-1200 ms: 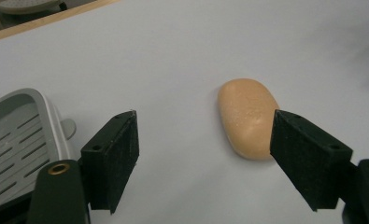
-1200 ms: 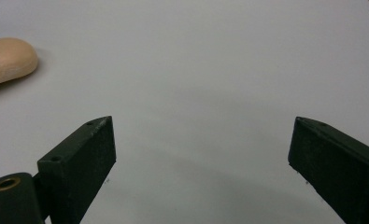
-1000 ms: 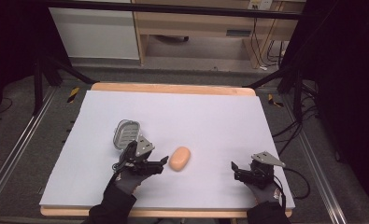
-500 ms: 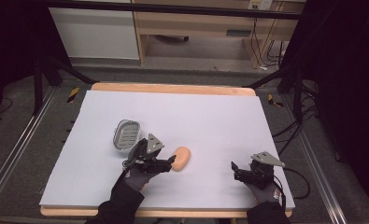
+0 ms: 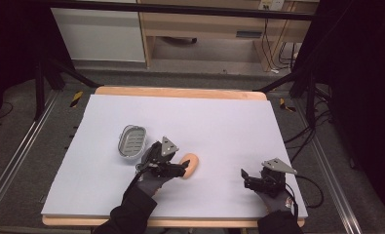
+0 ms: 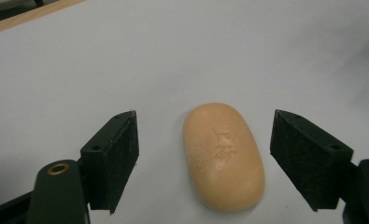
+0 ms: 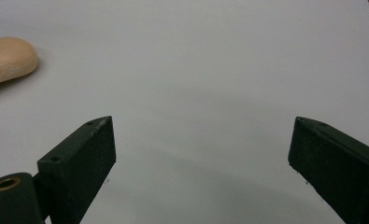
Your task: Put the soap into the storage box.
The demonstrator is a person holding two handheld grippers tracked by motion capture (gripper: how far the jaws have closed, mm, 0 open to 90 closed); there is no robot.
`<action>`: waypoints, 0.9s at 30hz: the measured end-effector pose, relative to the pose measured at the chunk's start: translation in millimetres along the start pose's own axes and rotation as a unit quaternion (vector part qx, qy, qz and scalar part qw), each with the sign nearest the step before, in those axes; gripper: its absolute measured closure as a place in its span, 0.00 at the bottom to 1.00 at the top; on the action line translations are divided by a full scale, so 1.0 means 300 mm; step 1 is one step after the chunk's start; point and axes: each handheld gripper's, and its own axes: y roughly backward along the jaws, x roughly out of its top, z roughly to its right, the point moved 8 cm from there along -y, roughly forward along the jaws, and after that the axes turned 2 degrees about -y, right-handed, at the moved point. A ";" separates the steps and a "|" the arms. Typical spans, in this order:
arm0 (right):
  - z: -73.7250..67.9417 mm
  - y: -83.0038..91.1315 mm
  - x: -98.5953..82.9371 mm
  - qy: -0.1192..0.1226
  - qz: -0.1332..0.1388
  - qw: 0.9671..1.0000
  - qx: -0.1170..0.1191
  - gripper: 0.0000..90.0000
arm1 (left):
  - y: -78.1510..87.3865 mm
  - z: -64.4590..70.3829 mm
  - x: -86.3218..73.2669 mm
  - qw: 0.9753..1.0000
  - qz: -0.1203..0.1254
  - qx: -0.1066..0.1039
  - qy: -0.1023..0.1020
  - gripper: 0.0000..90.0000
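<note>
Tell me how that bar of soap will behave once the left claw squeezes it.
The soap looks solid, so probably stiff rather than squashy. Its smooth rounded sides may slip between the flat pads of the open left claw. Lying flat on the table, it seems unlikely to roll.

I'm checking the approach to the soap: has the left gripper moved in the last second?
Yes. The left gripper has moved rightward, away from the soap dish, and its open jaws now flank the soap.

Left gripper (image 5: 184,168) advanced (fingers wide) around soap (image 5: 189,165).
</note>
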 end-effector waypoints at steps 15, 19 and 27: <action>0.000 -0.001 -0.002 0.001 -0.003 1.000 0.002 0.09 | -0.068 0.026 -0.008 1.000 -0.022 -0.004 -0.006 0.24; -0.001 -0.002 -0.003 0.000 -0.005 1.000 0.003 0.09 | -0.089 0.030 -0.015 1.000 -0.031 -0.006 -0.003 0.24; -0.001 -0.003 -0.002 0.001 -0.005 1.000 0.003 0.08 | -0.126 0.041 -0.031 0.999 -0.046 -0.011 -0.002 0.24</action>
